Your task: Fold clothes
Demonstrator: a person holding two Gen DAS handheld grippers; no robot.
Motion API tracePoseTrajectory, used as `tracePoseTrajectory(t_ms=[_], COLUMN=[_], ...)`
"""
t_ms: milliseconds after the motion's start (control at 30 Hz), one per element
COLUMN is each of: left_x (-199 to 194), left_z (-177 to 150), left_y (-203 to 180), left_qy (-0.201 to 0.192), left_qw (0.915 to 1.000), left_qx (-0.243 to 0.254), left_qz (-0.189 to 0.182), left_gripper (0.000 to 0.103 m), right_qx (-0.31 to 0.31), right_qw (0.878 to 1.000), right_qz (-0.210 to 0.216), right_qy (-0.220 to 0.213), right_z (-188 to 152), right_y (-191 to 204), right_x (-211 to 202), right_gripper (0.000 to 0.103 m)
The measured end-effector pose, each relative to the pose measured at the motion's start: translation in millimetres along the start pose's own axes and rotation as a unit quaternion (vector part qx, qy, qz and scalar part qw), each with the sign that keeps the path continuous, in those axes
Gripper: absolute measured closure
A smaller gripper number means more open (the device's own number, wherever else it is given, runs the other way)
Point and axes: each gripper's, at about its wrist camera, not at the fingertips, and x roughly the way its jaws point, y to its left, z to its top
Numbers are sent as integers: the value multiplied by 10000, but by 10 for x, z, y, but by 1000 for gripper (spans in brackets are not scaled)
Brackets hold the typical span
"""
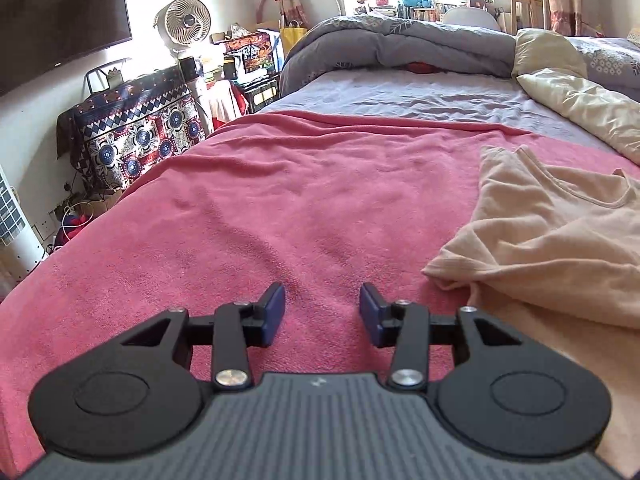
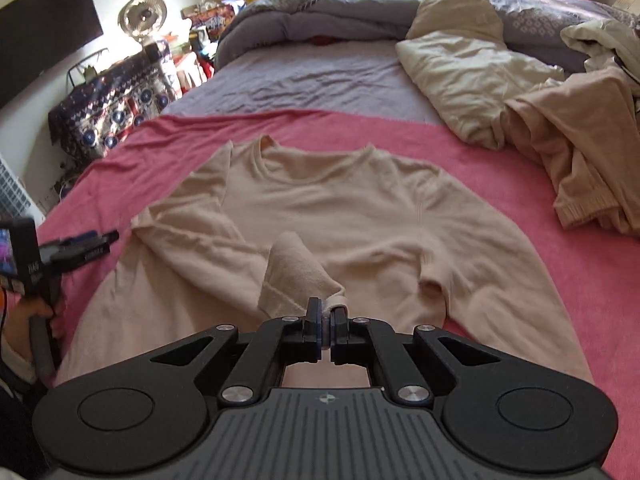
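Observation:
A beige long-sleeved top [image 2: 340,208] lies flat on the pink blanket [image 2: 500,168], neck away from me. My right gripper [image 2: 326,316] is shut on the cuff of its sleeve [image 2: 296,276] and holds it lifted over the body of the top. My left gripper [image 1: 322,304] is open and empty, low over the pink blanket [image 1: 240,208] to the left of the top [image 1: 560,232]. It also shows in the right wrist view [image 2: 96,240], beside the top's left shoulder.
A rumpled beige garment [image 2: 580,152] and a cream quilt [image 2: 472,72] lie on the bed's right side. A grey duvet [image 1: 400,40] is bunched at the far end. A patterned covered table [image 1: 136,132] and a fan [image 1: 182,20] stand left of the bed.

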Motion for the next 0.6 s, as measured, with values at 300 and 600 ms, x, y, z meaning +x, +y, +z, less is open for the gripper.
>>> tracePoseTrajectory(t_ms=[300, 600], left_x=[-5, -191], left_z=[-86, -145], left_y=[-194, -304], left_qy=[-281, -810], left_qw=[9975, 9890], left_qx=[533, 948], left_qz=[-361, -790], left_gripper=[50, 38], right_qx=[-49, -657], right_qw=[9998, 9885], right_qz=[-191, 1052], right_qy=[29, -868], right_z=[-151, 1414], right_y=[-11, 758], right_x=[-161, 917], right_gripper=[68, 53])
